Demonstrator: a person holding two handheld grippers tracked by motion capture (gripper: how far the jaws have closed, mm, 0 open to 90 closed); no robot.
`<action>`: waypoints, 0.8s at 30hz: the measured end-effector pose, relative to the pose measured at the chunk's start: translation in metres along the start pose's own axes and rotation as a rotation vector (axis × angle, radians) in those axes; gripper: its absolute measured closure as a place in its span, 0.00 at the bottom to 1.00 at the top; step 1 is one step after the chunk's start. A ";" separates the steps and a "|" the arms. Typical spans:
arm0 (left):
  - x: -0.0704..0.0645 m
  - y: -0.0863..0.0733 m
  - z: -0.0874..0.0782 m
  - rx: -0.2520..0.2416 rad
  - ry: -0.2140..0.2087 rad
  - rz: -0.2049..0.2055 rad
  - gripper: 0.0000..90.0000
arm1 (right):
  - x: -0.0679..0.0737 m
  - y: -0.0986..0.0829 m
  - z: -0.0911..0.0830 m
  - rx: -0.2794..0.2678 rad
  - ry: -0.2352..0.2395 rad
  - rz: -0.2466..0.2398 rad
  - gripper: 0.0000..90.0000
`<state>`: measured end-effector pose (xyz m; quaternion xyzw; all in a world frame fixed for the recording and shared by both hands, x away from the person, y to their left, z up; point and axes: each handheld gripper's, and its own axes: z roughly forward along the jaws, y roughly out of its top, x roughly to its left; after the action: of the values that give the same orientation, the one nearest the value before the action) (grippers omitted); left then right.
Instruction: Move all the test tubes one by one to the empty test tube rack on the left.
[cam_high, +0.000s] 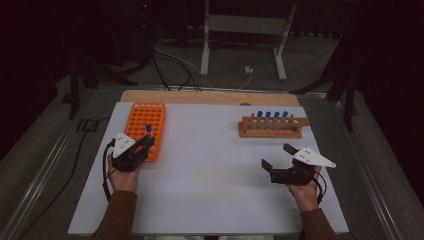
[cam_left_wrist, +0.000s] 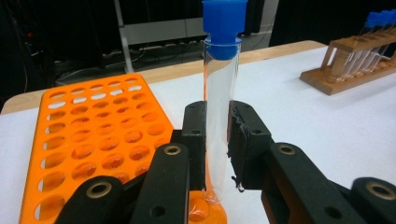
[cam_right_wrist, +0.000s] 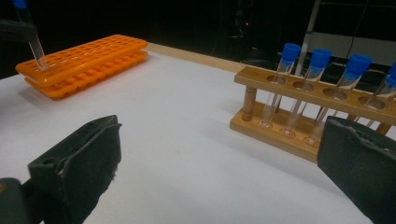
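At about nine o'clock on the white table (cam_high: 210, 165) in the high view, the left gripper (cam_high: 145, 145) pinches a blue-capped test tube (cam_high: 148, 131) upright over the near right edge of the orange rack (cam_high: 150, 117). The right gripper (cam_high: 277, 159) rests at four o'clock, jaws spread and holding nothing, with the wooden rack (cam_high: 271, 131) at two o'clock carrying four more blue-capped tubes.

Along the left gripper (cam_left_wrist: 217, 140) in the left gripper view, the jaws press on the clear glass of the test tube (cam_left_wrist: 219, 98) low on its length, the blue cap high at twelve o'clock. Its rounded foot sits at the orange rack (cam_left_wrist: 93, 126), at a hole in the near row; whether it is seated I cannot tell. A grip this low leaves a long lever above, so I judge a tilt could jam the foot on a hole's rim or let smooth glass slip through the pads.

Between the spread jaws of the right gripper (cam_right_wrist: 215, 172) in the right gripper view, the wooden rack (cam_right_wrist: 299, 88) stands at two o'clock, its tubes leaning. Reaching in carelessly could knock a neighbour, I think. The orange rack (cam_right_wrist: 88, 58) lies at ten o'clock, the held test tube (cam_right_wrist: 32, 42) at its left end.
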<state>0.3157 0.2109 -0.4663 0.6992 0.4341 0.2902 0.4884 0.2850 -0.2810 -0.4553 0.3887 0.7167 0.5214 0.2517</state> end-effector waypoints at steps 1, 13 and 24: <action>0.000 -0.001 0.001 0.003 0.004 0.001 0.87 | 0.000 0.000 0.000 0.002 0.001 0.001 0.00; 0.007 -0.021 0.009 0.067 0.031 -0.011 0.87 | 0.002 -0.001 0.001 0.007 0.011 -0.001 0.00; 0.005 -0.030 0.012 0.108 0.031 0.003 0.87 | 0.004 -0.003 0.003 0.015 0.016 -0.004 0.00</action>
<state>0.3184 0.2150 -0.4989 0.7206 0.4554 0.2780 0.4429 0.2843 -0.2769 -0.4584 0.3850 0.7235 0.5186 0.2437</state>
